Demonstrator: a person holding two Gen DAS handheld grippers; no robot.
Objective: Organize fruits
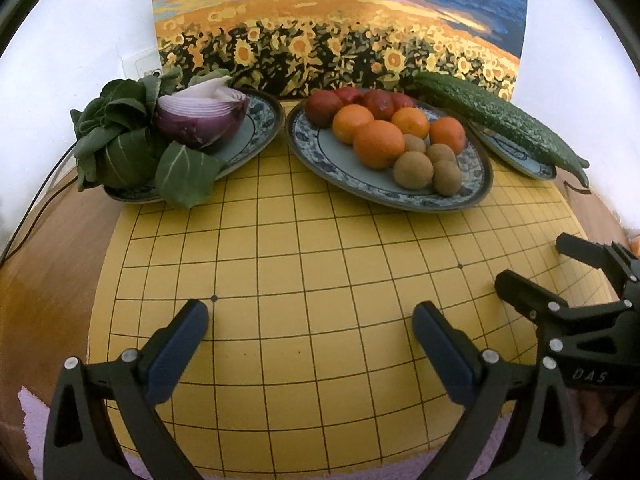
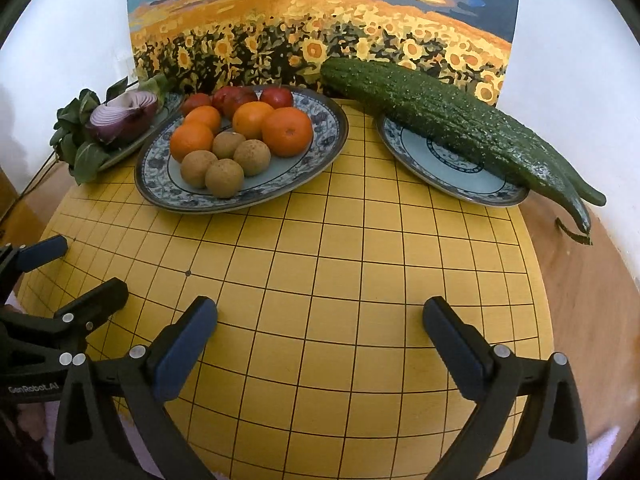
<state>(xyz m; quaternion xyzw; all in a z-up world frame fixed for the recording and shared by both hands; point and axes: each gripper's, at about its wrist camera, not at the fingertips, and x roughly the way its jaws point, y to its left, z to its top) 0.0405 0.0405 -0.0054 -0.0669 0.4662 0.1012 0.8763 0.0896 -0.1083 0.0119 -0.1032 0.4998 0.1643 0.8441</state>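
Hovering low over the grid board (image 1: 304,280), both tongs stand wide and empty: left tongs (image 1: 310,322), right tongs (image 2: 320,320). The fruit sits piled on the middle plate (image 2: 320,120), well ahead: oranges (image 2: 287,131), brown fruits (image 2: 225,178), red ones (image 2: 277,97) behind. Reaching in, a finger could nudge the packed round fruit and send one rolling over the shallow rim. The cucumbers (image 2: 452,120) overhang their plate (image 2: 412,152) and may tip if brushed.

Behind the oranges (image 1: 378,142), the red fruits (image 1: 378,103) are partly hidden; possibly four or five. Left of the oranges, greens (image 1: 120,140) cover the plate (image 1: 262,120) rim. Right of them, the cucumber (image 1: 500,118) hides much of its dish (image 1: 516,152). Painting (image 1: 340,20) cropped at top.
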